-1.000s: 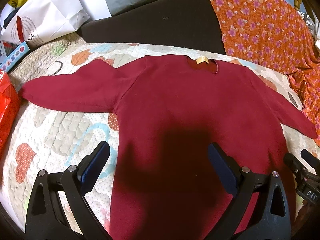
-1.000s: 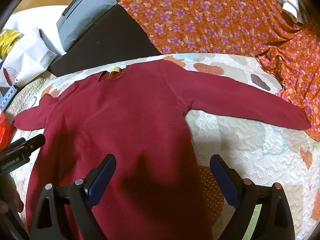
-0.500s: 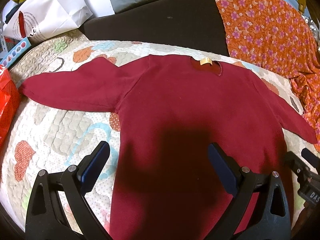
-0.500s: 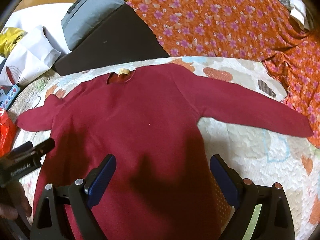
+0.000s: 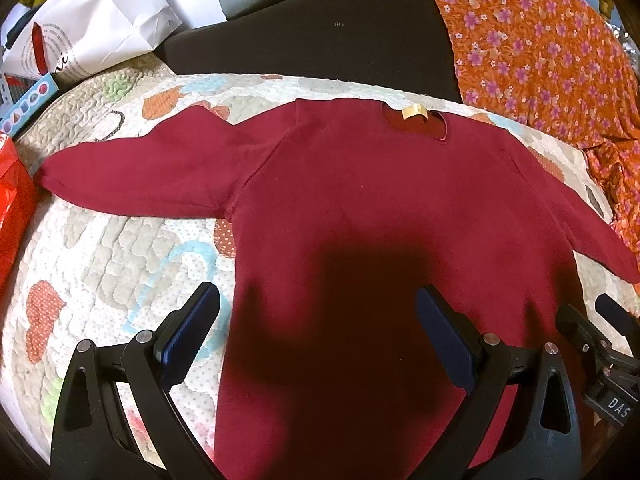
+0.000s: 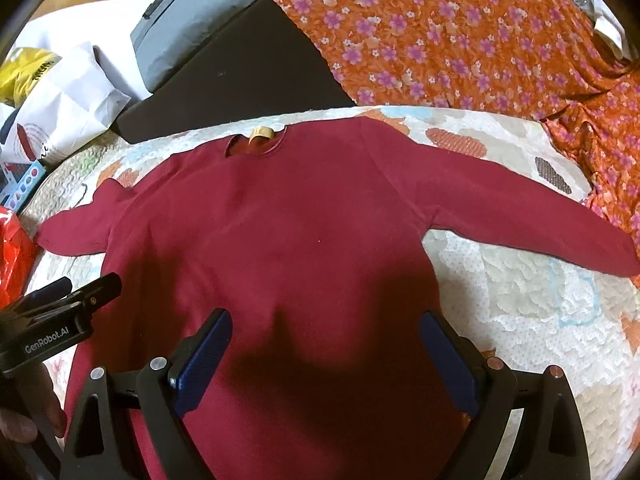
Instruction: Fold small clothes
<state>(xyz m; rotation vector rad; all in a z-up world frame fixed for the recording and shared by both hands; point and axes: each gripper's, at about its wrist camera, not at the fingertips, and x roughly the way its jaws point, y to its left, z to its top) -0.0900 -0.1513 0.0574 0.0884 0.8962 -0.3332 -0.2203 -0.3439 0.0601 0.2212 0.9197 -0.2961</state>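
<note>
We hover left gripper (image 5: 318,328), right gripper (image 6: 324,354), both released, over sweater (image 5: 380,220); careless pinch risks snagging quilt (image 5: 100,264).

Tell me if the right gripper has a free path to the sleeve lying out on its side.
Probably yes: the right gripper is open and the sleeve lies flat on the quilt, nothing on it.

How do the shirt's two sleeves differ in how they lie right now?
The left sleeve lies rumpled, with a fold bunched up near the shoulder; the right sleeve lies smooth. The left sleeve's cuff ends beside a red bag; the right sleeve's cuff reaches toward the orange flowered cloth. Both are spread out from the dark red shirt, flat on the quilt, unfolded.
</note>
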